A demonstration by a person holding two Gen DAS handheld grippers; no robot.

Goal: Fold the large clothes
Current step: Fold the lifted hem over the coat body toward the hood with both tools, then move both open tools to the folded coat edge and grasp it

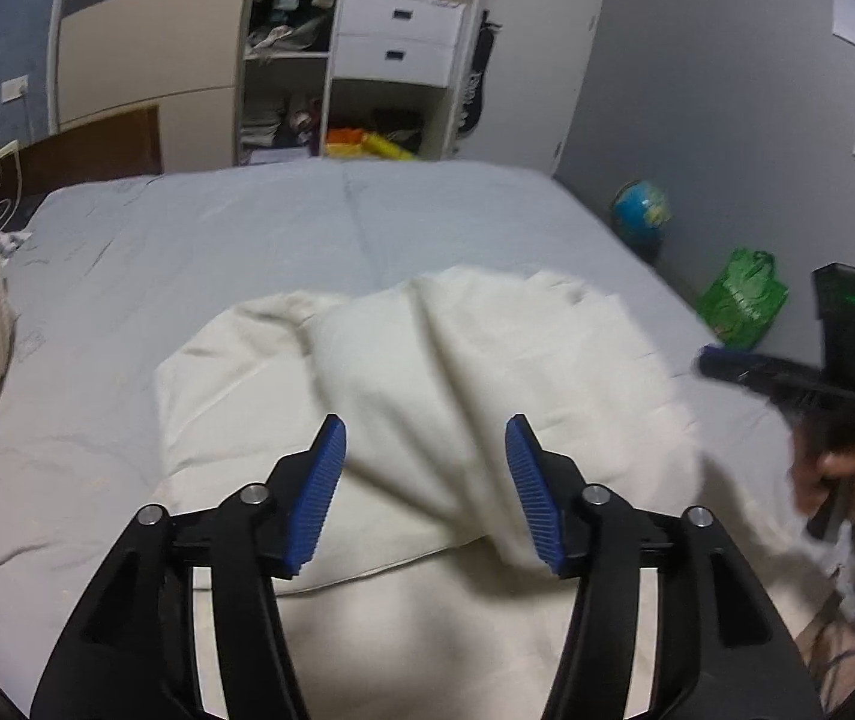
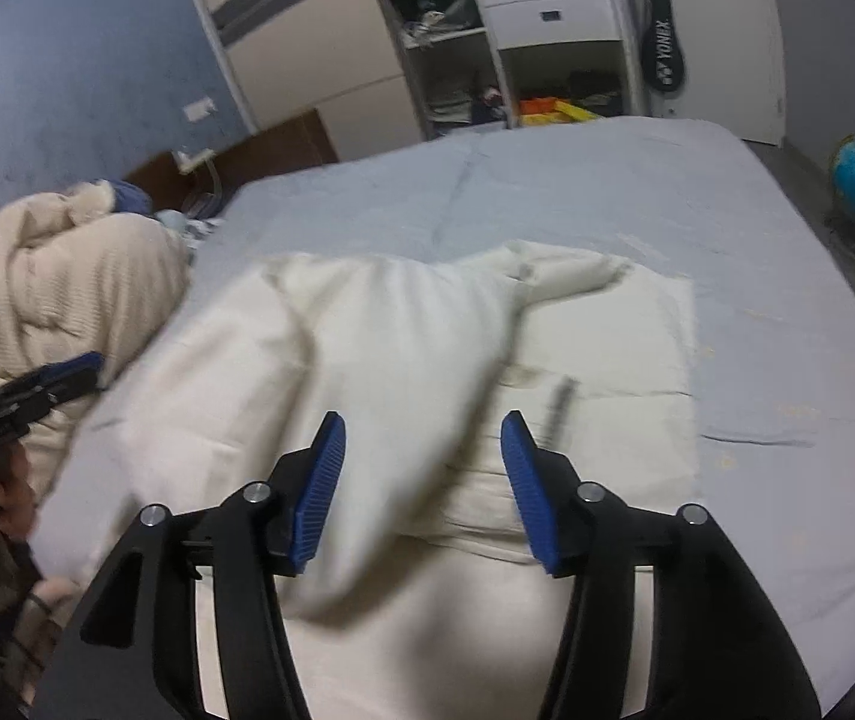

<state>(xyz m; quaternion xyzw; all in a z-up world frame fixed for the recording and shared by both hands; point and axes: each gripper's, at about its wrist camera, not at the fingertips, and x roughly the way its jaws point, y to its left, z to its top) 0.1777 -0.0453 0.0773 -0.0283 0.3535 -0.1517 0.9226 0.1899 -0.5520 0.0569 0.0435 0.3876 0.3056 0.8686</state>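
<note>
Cream garment (image 1: 427, 396) — half-folded, bunched ahead of both grippers. Left gripper (image 1: 425, 468) and right gripper (image 2: 422, 468): jaws apart, empty. Next — likely grip an edge, fold over.

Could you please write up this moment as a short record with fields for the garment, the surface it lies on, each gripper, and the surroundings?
garment: cream cloth, partly folded and rumpled, blurred in both views
surface: bed with grey sheet
left gripper: open, above the cloth, holding nothing
right gripper: open, above the cloth, holding nothing
beside the cloth: cream knitted blanket bunched at the head end
floor: globe and green bag
background: open wardrobe with white drawers
</note>
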